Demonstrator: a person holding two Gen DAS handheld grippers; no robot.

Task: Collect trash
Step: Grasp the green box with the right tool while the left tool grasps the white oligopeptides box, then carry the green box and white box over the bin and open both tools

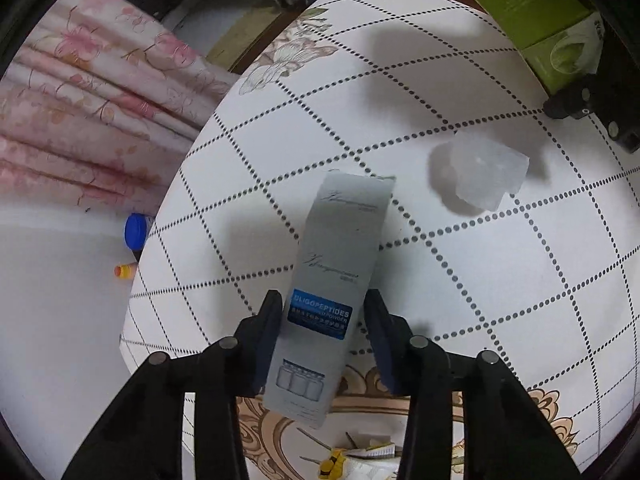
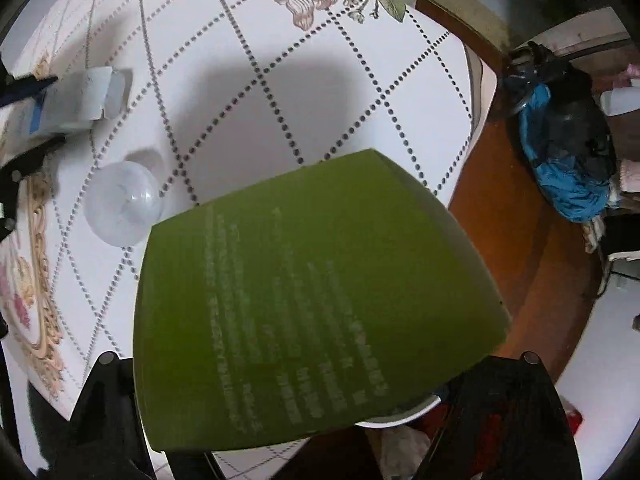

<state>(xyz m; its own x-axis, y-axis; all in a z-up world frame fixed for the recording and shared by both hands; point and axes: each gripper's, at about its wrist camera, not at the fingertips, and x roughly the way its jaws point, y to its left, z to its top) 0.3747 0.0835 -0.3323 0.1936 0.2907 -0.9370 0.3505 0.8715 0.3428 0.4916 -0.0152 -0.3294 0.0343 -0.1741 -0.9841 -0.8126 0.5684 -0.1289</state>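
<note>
Two grippers | left gripper [image 1: 322,320] clamps grey carton [image 1: 332,280] | right gripper [image 2: 320,412] holds green box [image 2: 320,300] | clear cup [image 1: 484,176] right of carton

— Where does the left view look?
— Down along its tool [image 1: 323,312], close over the desk [image 1: 500,280].
— And the right?
— Equally close; both share the clear cup [image 2: 122,208].

Quick count of what's around: two cartons, one tall grey box [image 1: 334,292] with a blue label and one green box [image 2: 316,312], plus a single clear plastic cup [image 1: 482,174] lying on the one dotted tablecloth [image 1: 460,300]. Off the table's edge I count one blue cap [image 1: 134,232] and one little orange-topped item [image 1: 125,270], and two grippers total, left gripper [image 1: 322,320] and right gripper [image 1: 588,108].
</note>
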